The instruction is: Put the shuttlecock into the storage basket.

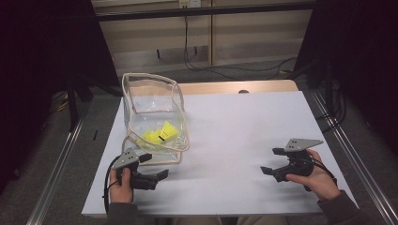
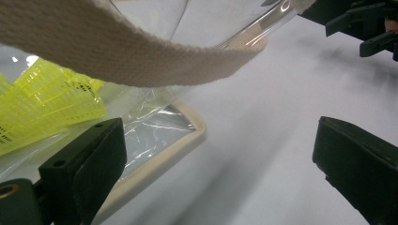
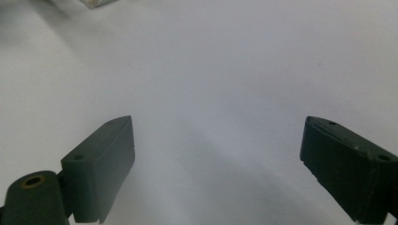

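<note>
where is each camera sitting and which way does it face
High view: above the person's side, looking forward and down on the white table; both forearms, left gripper, right gripper.
Left gripper view: rides the left gripper, facing the clear bag and its beige strap; own jaws apart.
Right gripper view: faces bare table; own jaws apart.
Shared: high and left views both show the yellow items in the bag.

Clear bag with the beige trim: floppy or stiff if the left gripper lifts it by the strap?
Clear bag probably sags: its film walls look thin and crinkled. Likely light, holding yellow items. Woven strap should grip well.
</note>
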`<state>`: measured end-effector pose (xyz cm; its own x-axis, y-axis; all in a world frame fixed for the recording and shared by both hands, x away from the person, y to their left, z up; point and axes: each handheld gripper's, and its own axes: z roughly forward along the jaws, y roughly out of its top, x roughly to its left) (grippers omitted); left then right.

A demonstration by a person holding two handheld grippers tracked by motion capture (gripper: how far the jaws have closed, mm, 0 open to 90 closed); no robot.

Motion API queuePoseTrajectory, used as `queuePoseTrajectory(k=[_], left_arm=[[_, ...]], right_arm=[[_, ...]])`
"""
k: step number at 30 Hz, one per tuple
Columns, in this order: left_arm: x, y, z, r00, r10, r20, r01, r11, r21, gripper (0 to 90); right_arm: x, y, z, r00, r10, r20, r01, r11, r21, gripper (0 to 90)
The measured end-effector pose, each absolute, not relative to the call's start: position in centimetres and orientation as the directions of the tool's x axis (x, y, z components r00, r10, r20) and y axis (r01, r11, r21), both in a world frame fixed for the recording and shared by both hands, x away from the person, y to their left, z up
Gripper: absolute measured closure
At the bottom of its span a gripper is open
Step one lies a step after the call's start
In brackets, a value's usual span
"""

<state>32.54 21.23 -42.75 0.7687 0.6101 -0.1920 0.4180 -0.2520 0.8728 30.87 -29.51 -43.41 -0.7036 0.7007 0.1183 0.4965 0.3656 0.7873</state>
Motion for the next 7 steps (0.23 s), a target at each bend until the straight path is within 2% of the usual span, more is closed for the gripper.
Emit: queuePoseTrajectory(k=[7], left_arm=[[32.55, 21.22, -42.78, 0.77, 0.608, -0.194, 0.419, -0.251, 0.873, 3.3]], right_arm=[[30.85, -29.5, -43.36, -0.705, 0.701, 0.109, 0.491, 0.371, 0.788, 10.0]])
